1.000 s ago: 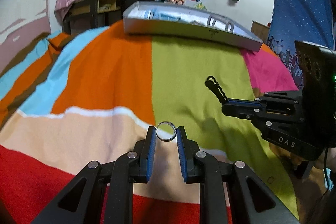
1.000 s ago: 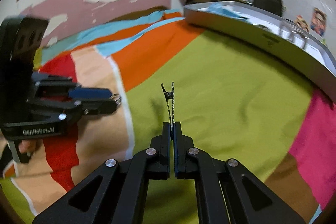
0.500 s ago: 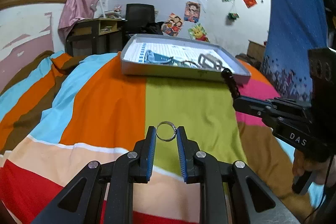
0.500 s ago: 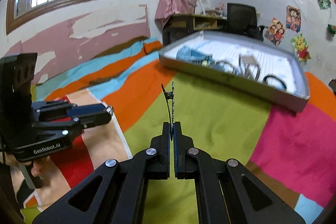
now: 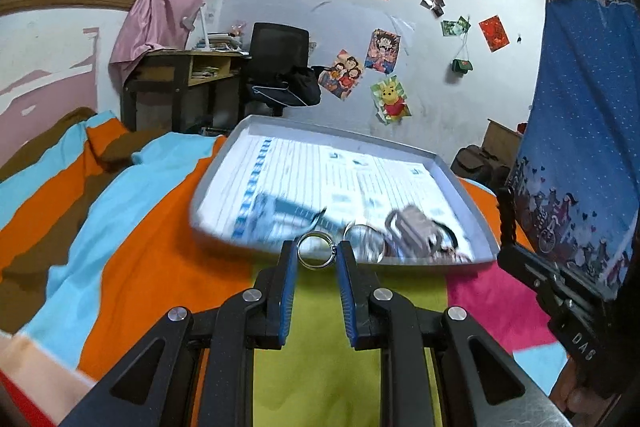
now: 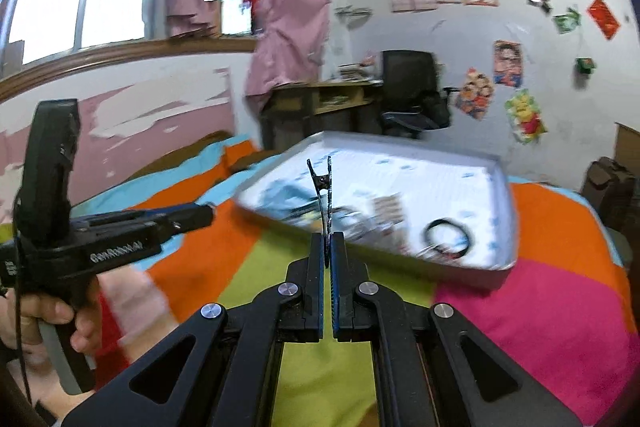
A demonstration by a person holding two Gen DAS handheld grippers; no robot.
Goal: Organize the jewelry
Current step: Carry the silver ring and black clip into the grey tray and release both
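My left gripper is shut on a silver ring, held upright between its blue pads just in front of the near wall of the grey tray. My right gripper is shut on a thin black hair clip that stands up from its tips, over the tray's near edge. Inside the tray lie a black ring-shaped band, metal clips and blue items, all blurred. Each gripper shows in the other's view: the right one at the right edge, the left one at the left.
The tray rests on a bed with a striped cover of orange, green, pink and light blue. A hand grips the left handle. Behind the bed stand a desk and a black chair. A blue curtain hangs at right.
Both grippers have risen and moved forward toward the tray, which now looms close and shows its inside. The ring and the hair clip stayed gripped throughout.
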